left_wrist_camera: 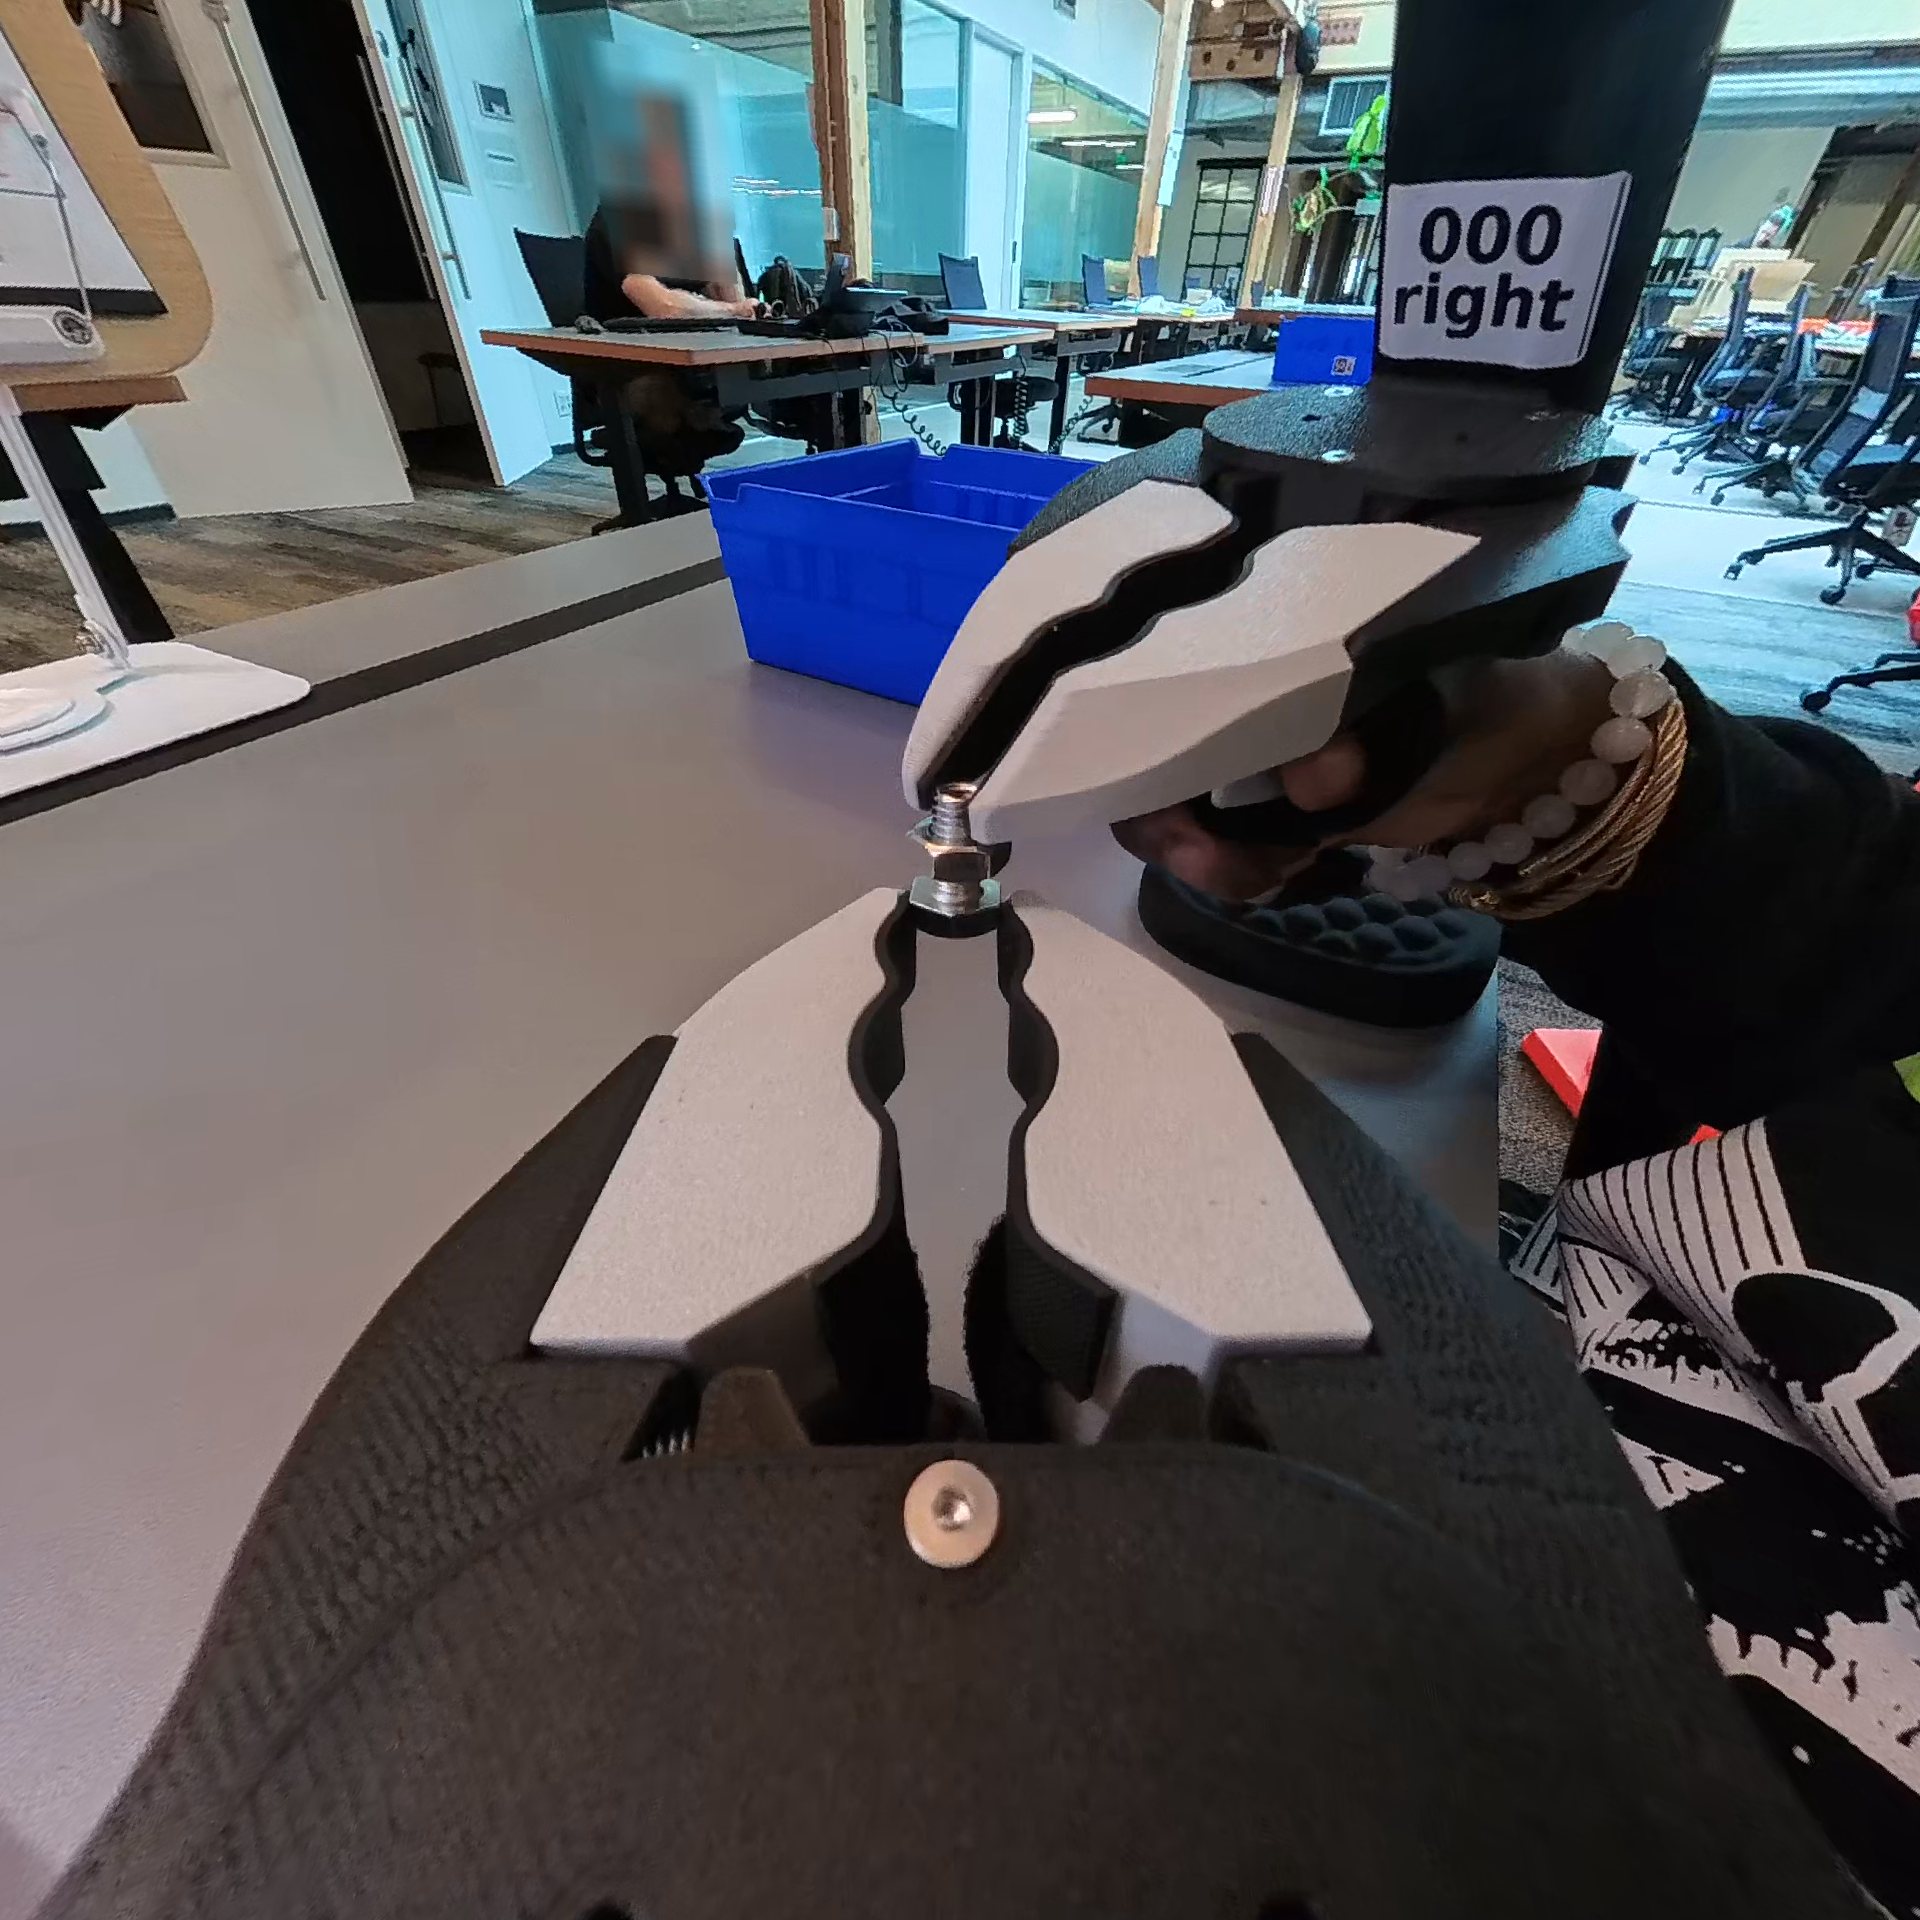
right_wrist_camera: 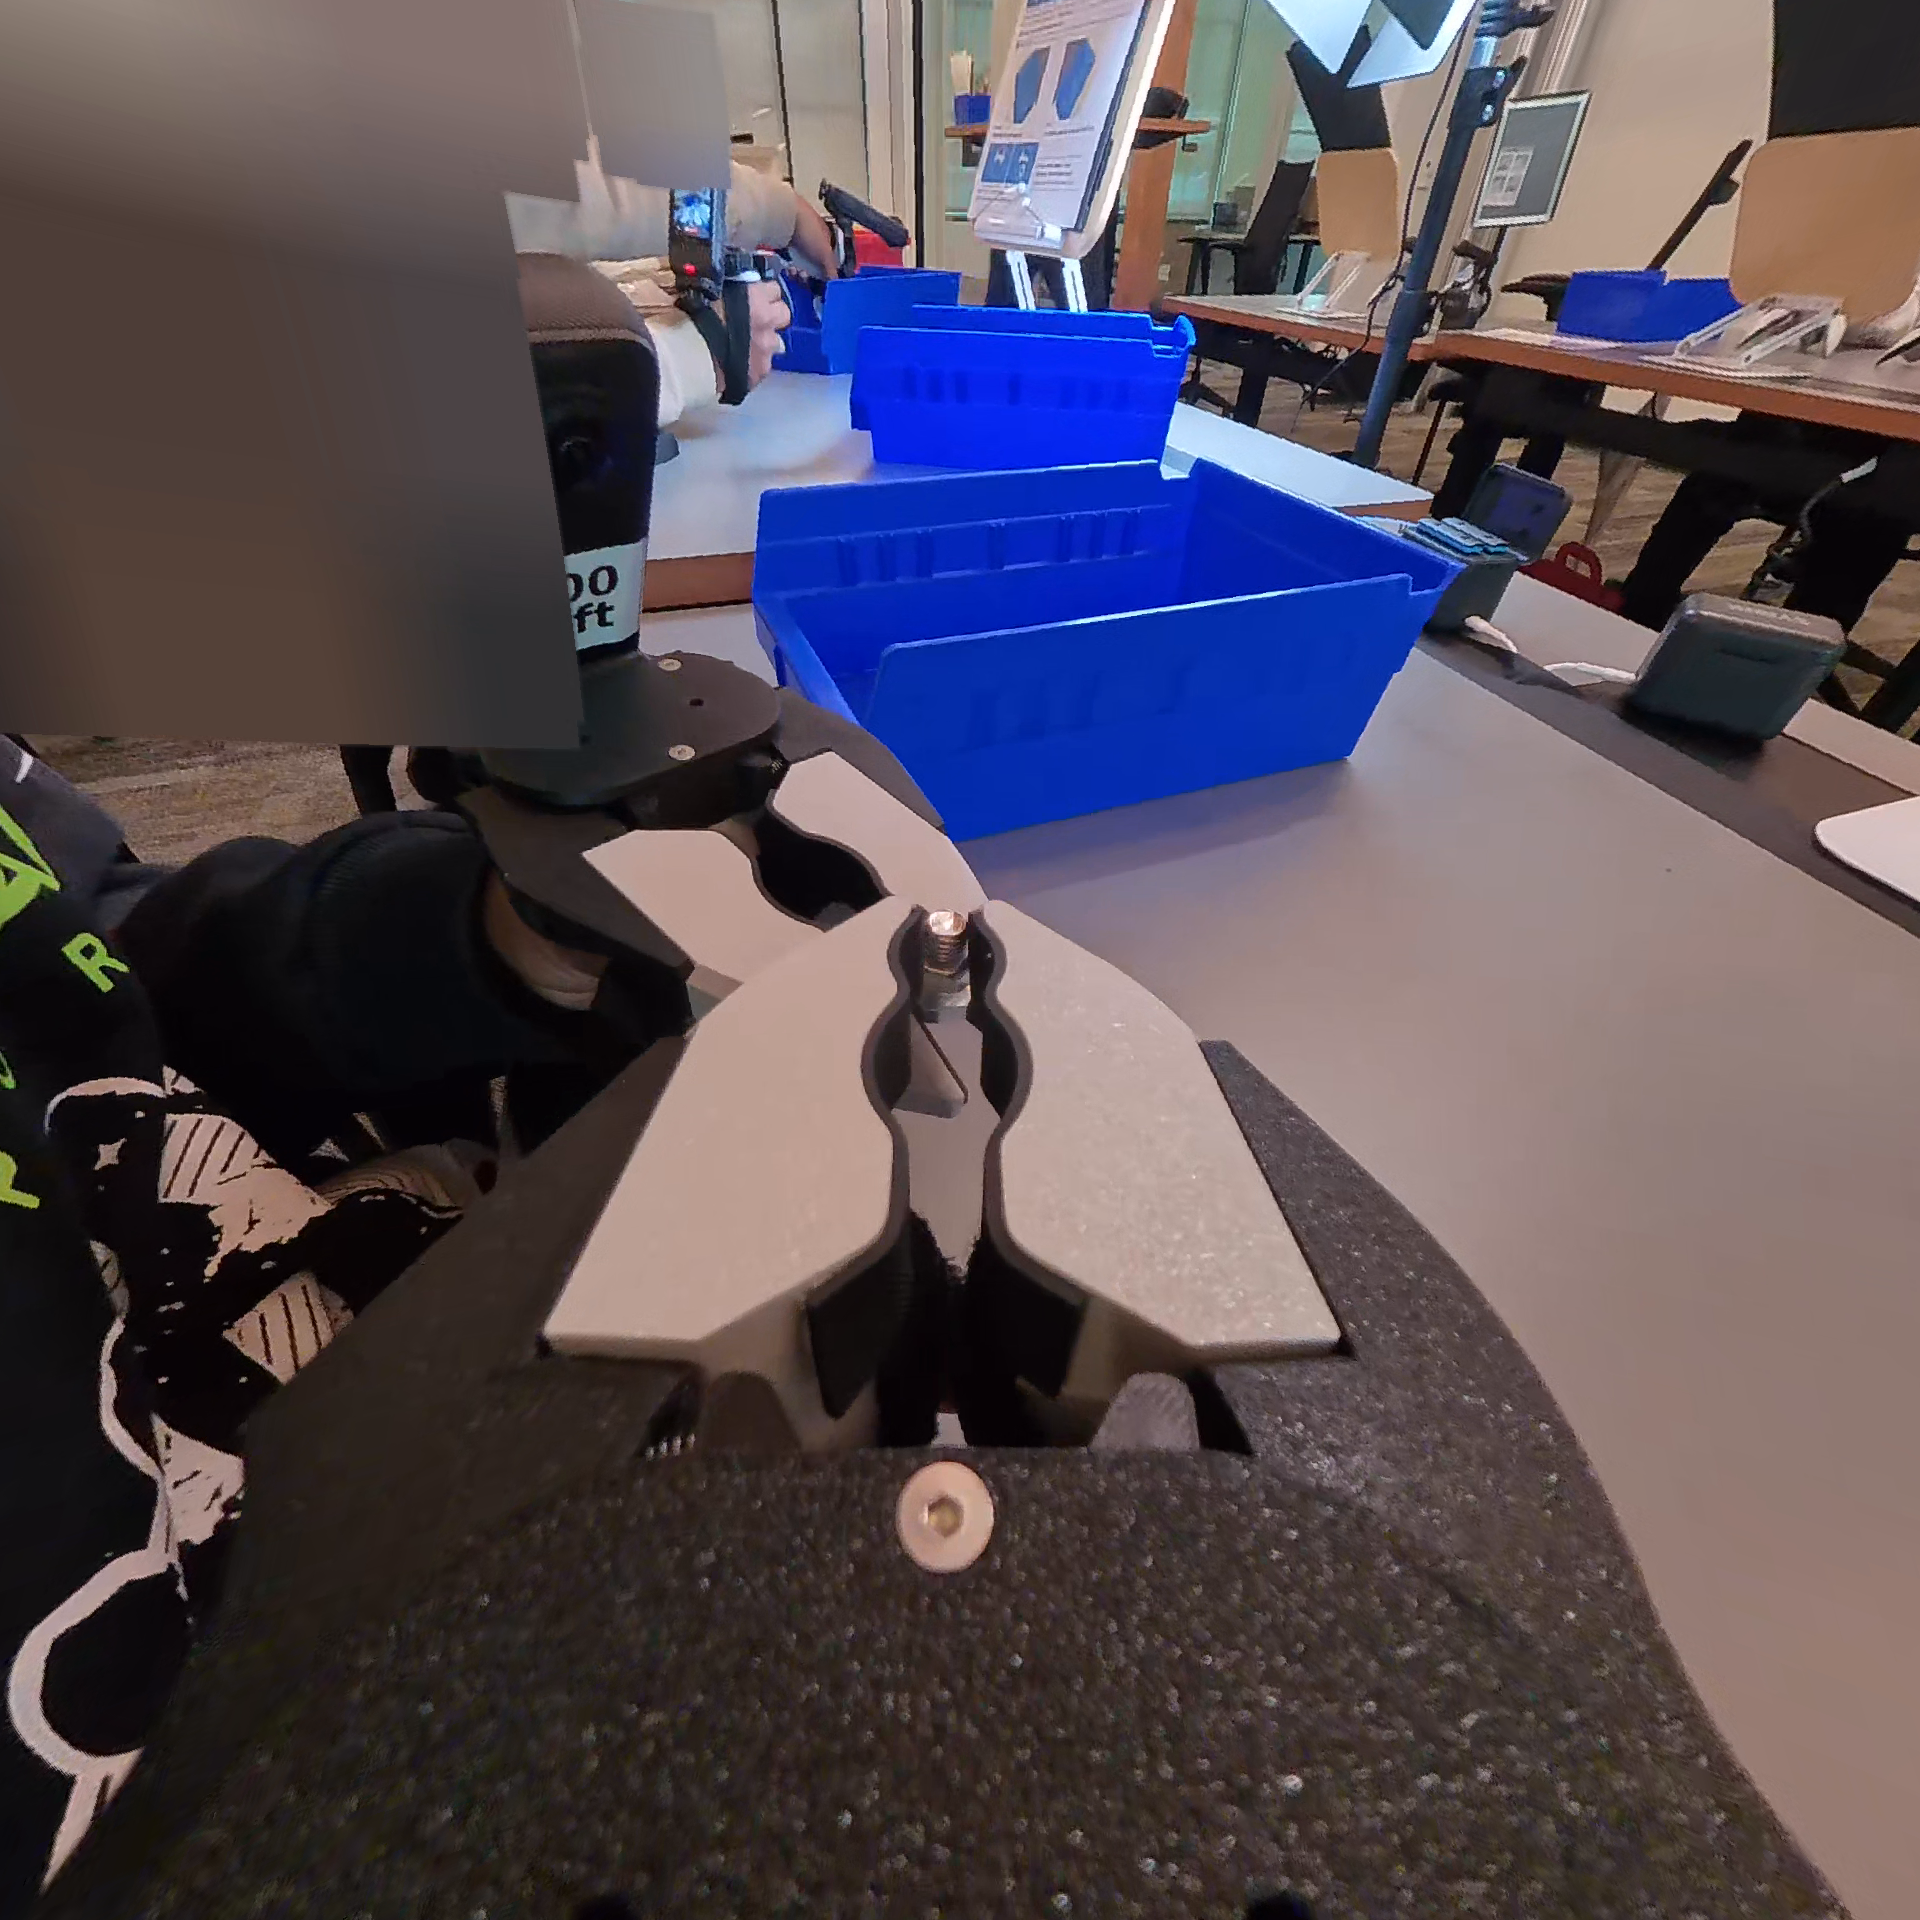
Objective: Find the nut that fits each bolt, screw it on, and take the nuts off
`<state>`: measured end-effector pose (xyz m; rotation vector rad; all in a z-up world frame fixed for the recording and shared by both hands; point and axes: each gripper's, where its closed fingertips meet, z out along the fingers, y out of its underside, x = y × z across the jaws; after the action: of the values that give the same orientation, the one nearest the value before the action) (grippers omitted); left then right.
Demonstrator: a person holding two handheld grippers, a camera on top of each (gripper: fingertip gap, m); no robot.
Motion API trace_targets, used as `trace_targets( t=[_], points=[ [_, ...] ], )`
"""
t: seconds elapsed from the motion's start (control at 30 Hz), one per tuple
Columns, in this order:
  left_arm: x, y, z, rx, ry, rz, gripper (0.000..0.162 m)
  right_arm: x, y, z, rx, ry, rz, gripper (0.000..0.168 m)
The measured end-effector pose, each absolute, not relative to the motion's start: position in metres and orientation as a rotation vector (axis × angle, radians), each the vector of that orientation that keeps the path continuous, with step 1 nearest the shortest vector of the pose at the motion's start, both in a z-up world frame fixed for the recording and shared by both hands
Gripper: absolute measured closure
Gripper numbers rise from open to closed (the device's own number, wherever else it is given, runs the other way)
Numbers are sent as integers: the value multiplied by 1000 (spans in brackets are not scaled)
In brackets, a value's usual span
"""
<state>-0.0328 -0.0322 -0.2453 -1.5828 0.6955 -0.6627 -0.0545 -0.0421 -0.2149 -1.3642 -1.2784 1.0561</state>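
Note:
A silver bolt (left_wrist_camera: 952,878) stands upright just above the grey table (left_wrist_camera: 416,935), with a hex nut (left_wrist_camera: 943,840) threaded partway down it. My left gripper (left_wrist_camera: 954,914) is shut on the bolt's head from the near side. My right gripper (left_wrist_camera: 948,798) comes down from the upper right and is shut on the bolt's threaded end just above the nut; I cannot tell if its pads also touch the nut. In the right wrist view the thread end (right_wrist_camera: 943,927) sits between the right gripper's tips (right_wrist_camera: 941,940), the nut (right_wrist_camera: 941,1000) shows in the gap, and the left gripper (right_wrist_camera: 727,883) lies behind.
An open blue bin (left_wrist_camera: 862,582) (right_wrist_camera: 1091,675) stands on the table behind the bolt. A black dimpled pad (left_wrist_camera: 1320,956) lies under the right hand. A white stand base (left_wrist_camera: 135,707) is at the far left. Small grey cases (right_wrist_camera: 1735,665) sit at the right edge. Only a small space, under 4 cm, lies between the two pairs of fingers.

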Motion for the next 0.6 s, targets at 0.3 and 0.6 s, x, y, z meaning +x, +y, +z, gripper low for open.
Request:
trace_targets(
  t=[0.3,0.6],
  points=[
    [-34,-33,-243,-1568,682,-686,131,-26,-21,-198,-1379,-1189,980,161],
    [-36,-32,-242,-1567,662,-688,131,106,74,-164,-1543,-890,552,161]
  ],
)
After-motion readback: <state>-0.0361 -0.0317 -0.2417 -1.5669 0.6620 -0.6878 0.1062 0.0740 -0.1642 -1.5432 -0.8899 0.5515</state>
